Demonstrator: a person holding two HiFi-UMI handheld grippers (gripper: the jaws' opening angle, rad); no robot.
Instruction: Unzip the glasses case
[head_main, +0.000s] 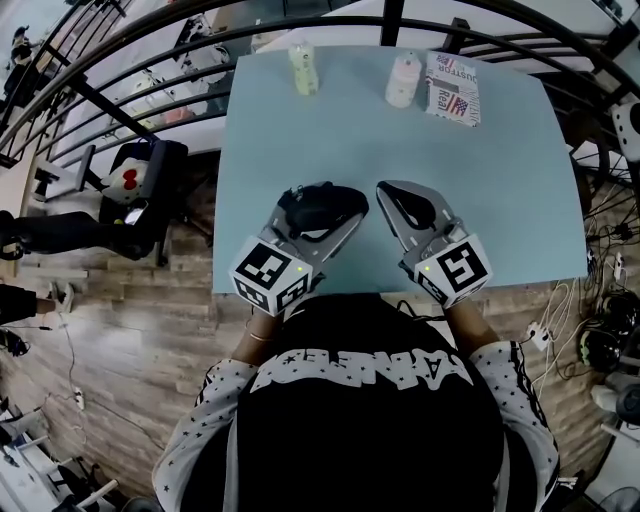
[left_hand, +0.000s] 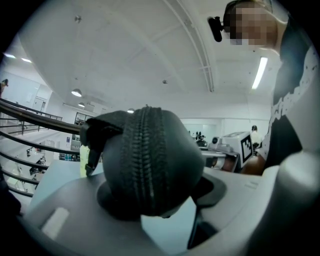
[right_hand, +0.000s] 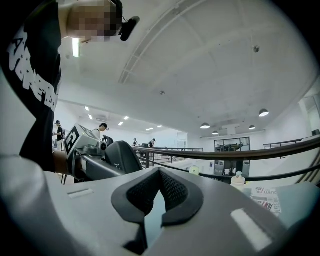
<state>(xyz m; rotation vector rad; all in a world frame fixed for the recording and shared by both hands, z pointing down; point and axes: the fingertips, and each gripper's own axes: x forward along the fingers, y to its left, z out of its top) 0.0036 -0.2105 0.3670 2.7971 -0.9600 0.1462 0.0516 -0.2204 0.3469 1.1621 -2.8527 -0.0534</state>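
Observation:
A black zipped glasses case (head_main: 312, 203) is held above the near part of the light blue table (head_main: 500, 200), and my left gripper (head_main: 338, 218) is shut on it. In the left gripper view the case (left_hand: 150, 160) fills the gap between the jaws. Its closed zipper runs up the middle, and the zipper pull (left_hand: 92, 150) hangs at its left side. My right gripper (head_main: 390, 192) is just right of the case, a small gap away. It is shut with nothing in it; its pads (right_hand: 172, 192) meet. From the right gripper view the case (right_hand: 122, 156) shows at the left.
At the table's far edge stand a pale green bottle (head_main: 303, 70), a white bottle (head_main: 403, 80) and a printed packet (head_main: 452, 87). A black railing (head_main: 150, 60) curves round the far and left sides. The table's front edge (head_main: 300, 290) is close to the person's body.

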